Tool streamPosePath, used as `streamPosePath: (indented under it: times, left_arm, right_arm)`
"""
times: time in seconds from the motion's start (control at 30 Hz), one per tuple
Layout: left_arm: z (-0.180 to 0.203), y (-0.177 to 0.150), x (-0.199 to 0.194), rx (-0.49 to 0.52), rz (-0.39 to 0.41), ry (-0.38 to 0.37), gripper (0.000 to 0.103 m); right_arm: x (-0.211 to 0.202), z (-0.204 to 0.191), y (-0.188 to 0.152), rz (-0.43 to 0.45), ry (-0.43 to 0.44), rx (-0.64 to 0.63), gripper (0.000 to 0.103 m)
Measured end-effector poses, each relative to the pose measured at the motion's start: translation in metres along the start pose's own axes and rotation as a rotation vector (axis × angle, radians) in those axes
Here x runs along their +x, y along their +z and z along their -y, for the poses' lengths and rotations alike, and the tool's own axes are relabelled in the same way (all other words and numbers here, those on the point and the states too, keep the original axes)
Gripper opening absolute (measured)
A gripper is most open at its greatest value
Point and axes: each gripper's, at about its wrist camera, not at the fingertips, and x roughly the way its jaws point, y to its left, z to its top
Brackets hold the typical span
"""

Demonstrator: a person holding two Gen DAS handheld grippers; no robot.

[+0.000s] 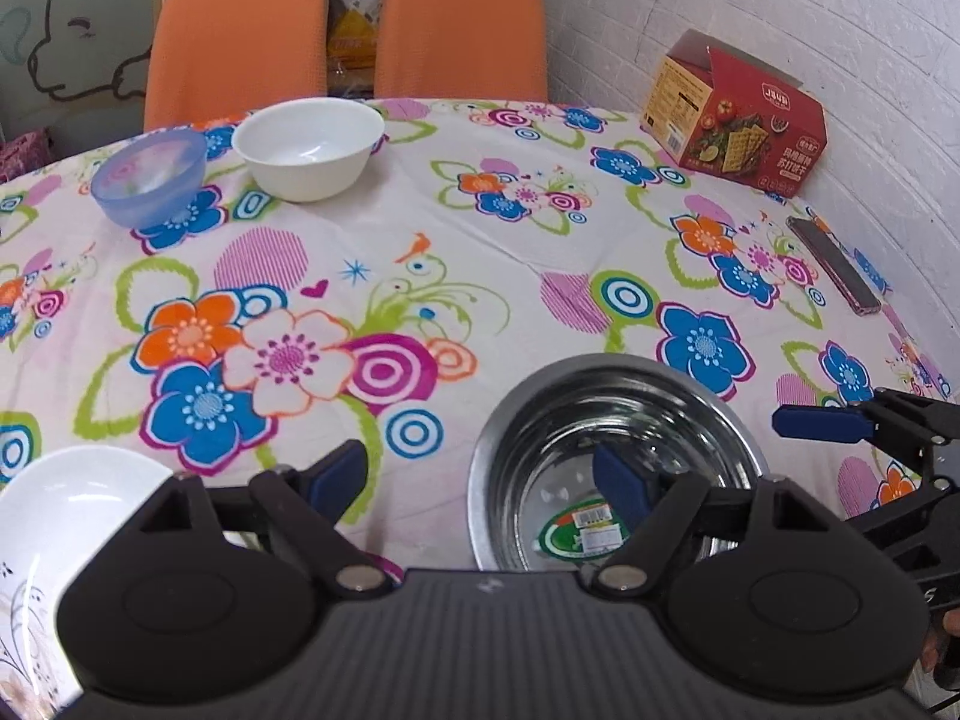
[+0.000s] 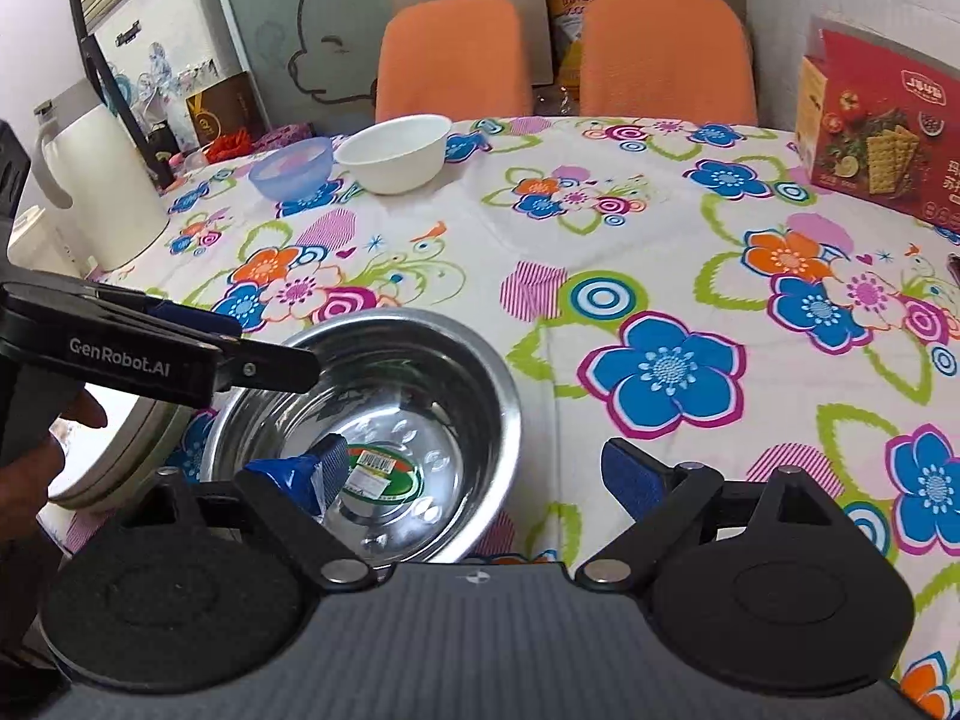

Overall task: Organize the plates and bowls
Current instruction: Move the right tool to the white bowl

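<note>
A steel bowl (image 1: 618, 420) (image 2: 384, 372) with a green sticker inside stands on the flowered tablecloth near the front edge. My left gripper (image 1: 480, 480) is open and straddles the bowl's left wall, one pad inside and one outside. My right gripper (image 2: 477, 474) is open and straddles the right wall the same way; one of its fingers (image 1: 816, 423) shows at the right. A white plate (image 1: 54, 516) (image 2: 114, 456) lies left of the steel bowl. At the far side a white bowl (image 1: 309, 147) (image 2: 396, 153) and a translucent blue bowl (image 1: 150, 177) (image 2: 291, 168) stand side by side.
A red cracker box (image 1: 738, 120) (image 2: 870, 144) stands at the far right by the brick wall, with a phone (image 1: 834, 264) lying nearer. A white jug (image 2: 96, 180) stands at the left edge. Two orange chairs (image 2: 456, 54) are behind the table.
</note>
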Motion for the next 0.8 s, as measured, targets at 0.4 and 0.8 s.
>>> streamPosePath:
  times: [0.4, 0.8]
  left_arm:
    - [-0.035, 0.013, 0.005, -0.05, 0.007, 0.024, 0.079]
    - [-0.119, 0.023, -0.01, -0.176, 0.034, 0.132, 0.094]
  right_arm:
    - [0.044, -0.007, 0.075, 0.009, 0.017, -0.046, 0.079]
    - [0.227, -0.047, 0.227, -0.105, -0.079, -0.132, 0.079]
